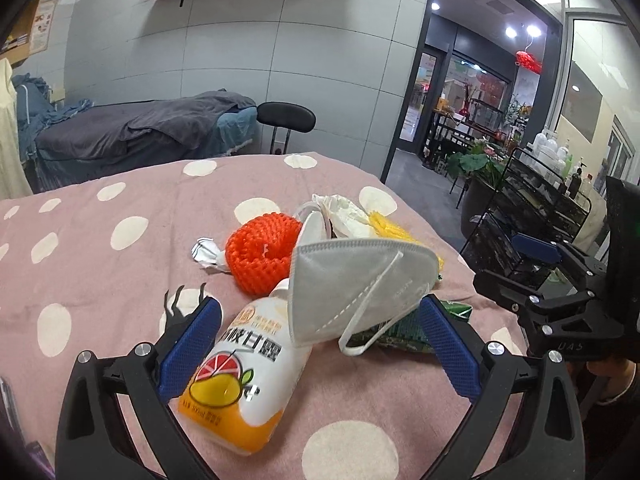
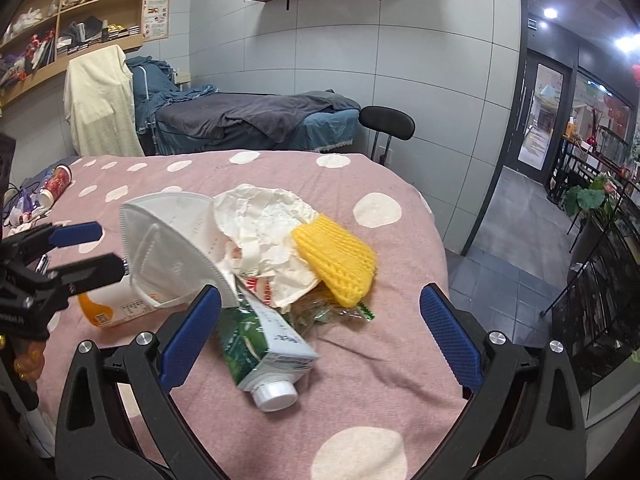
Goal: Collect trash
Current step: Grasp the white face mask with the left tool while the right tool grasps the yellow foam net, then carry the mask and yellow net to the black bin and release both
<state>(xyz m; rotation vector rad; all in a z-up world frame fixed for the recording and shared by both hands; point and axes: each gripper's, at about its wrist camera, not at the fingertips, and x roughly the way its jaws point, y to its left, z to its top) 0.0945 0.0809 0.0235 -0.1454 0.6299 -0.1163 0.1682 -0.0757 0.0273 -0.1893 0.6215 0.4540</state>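
A pile of trash lies on a pink polka-dot cloth (image 1: 100, 272). My left gripper (image 1: 320, 320) is open around a white and orange juice bottle (image 1: 244, 376) with a white face mask (image 1: 352, 280) draped over it. Behind are an orange foam net (image 1: 260, 252), crumpled white paper (image 1: 344, 216) and a yellow foam net (image 1: 392, 228). My right gripper (image 2: 320, 320) is open over a green and white carton (image 2: 264, 348) lying on its side. The right wrist view also shows the mask (image 2: 172, 236), paper (image 2: 268, 224), yellow net (image 2: 336, 264) and the left gripper (image 2: 86, 248).
A crumpled foil scrap (image 1: 206, 254) lies left of the orange net. A red paper cup (image 2: 56, 188) lies at the cloth's far left. A black wire rack (image 1: 532, 216) stands to the right of the table. A massage bed (image 2: 256, 120) and a black stool (image 2: 386, 120) stand behind.
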